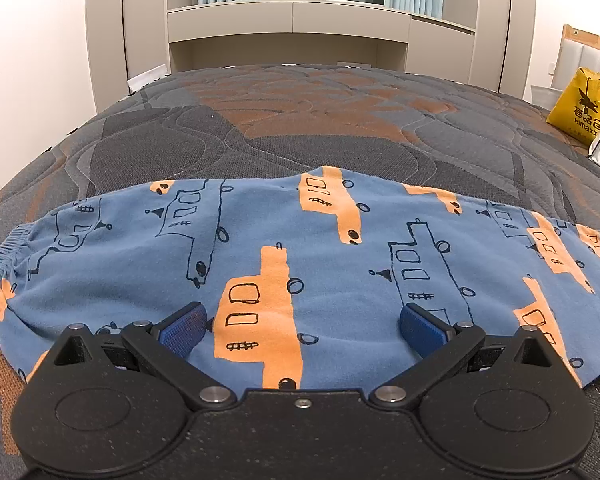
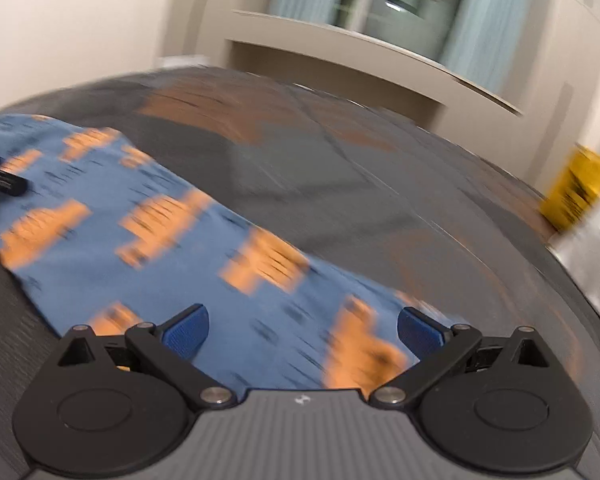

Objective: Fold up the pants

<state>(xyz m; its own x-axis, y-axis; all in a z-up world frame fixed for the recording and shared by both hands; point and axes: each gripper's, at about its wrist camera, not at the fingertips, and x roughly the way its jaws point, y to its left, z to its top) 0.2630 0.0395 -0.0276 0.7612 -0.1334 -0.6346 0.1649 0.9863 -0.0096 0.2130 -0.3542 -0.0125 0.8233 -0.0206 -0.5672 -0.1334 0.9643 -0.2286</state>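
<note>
The left gripper [image 1: 302, 326], a black two-finger unit with blue ribbed pads [image 1: 184, 330], stands with its jaws spread wide above the blue cotton pants with orange and black-outlined vehicle prints [image 1: 140, 264]; nothing is clamped between the pads. The right gripper [image 2: 303, 330], of the same build, also has its jaws fully apart and grips nothing; its view is smeared by motion blur.

The pants lie flat across the near part of the grey and orange quilted mattress [image 1: 300, 120]. In the left wrist view, the gathered elastic waistband [image 1: 4, 252] sits at the left end and the legs extend to the right. In the right wrist view, the leg end lies under the right gripper, and part of the left gripper shows at the left edge.

A yellow printed plastic bag [image 1: 580, 108] stands on the far right of the mattress, well apart from the pants.
</note>
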